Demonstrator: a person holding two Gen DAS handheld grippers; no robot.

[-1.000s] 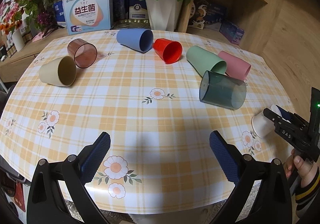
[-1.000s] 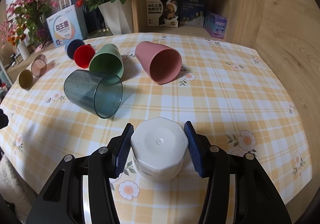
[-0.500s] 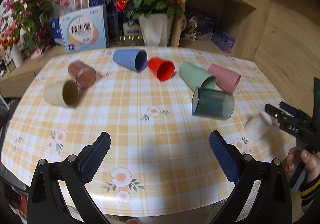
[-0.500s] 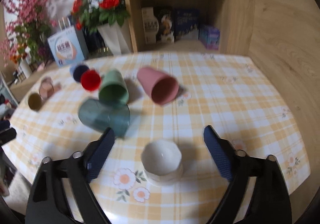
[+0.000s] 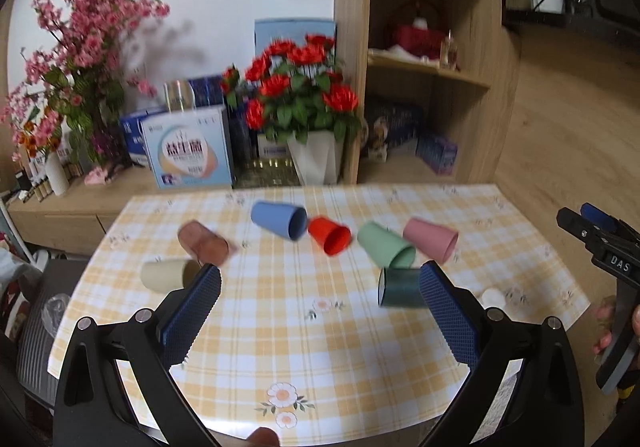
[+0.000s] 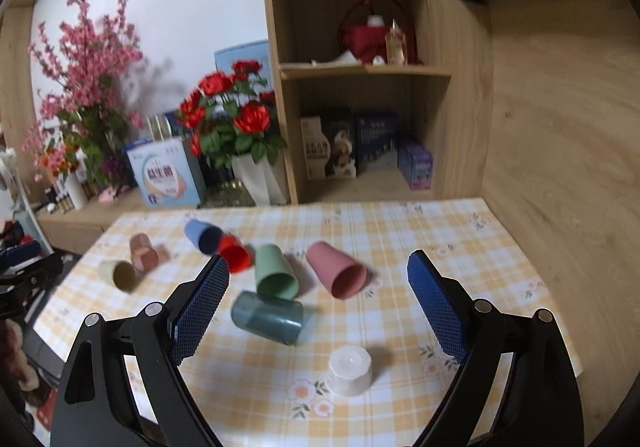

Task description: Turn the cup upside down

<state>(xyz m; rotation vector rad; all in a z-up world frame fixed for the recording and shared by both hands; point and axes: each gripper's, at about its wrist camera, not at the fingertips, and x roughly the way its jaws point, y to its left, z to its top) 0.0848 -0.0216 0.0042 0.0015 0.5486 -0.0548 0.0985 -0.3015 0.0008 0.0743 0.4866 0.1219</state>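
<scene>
A white cup [image 6: 350, 369] stands upside down on the checked tablecloth [image 6: 400, 231] near the front right edge; it also shows in the left wrist view [image 5: 493, 297]. My right gripper [image 6: 318, 307] is open and empty, held above and behind it. My left gripper [image 5: 320, 317] is open and empty, high over the table's front. Several cups lie on their sides: dark teal [image 6: 267, 317], green [image 6: 275, 277], pink [image 6: 336, 273], red [image 6: 235, 258], blue [image 6: 202, 235], brown [image 6: 143, 253] and beige [image 6: 118, 275].
A white vase of red roses [image 6: 256, 177], a blue box [image 6: 166, 177] and a pink blossom branch [image 6: 86, 87] stand behind the table. A wooden shelf unit [image 6: 360, 67] rises at the back right. The right gripper shows in the left wrist view [image 5: 600, 243].
My right gripper has let go of the white cup, opened and pulled back and up. My left gripper has also lifted away, so the table looks farther in both views.
</scene>
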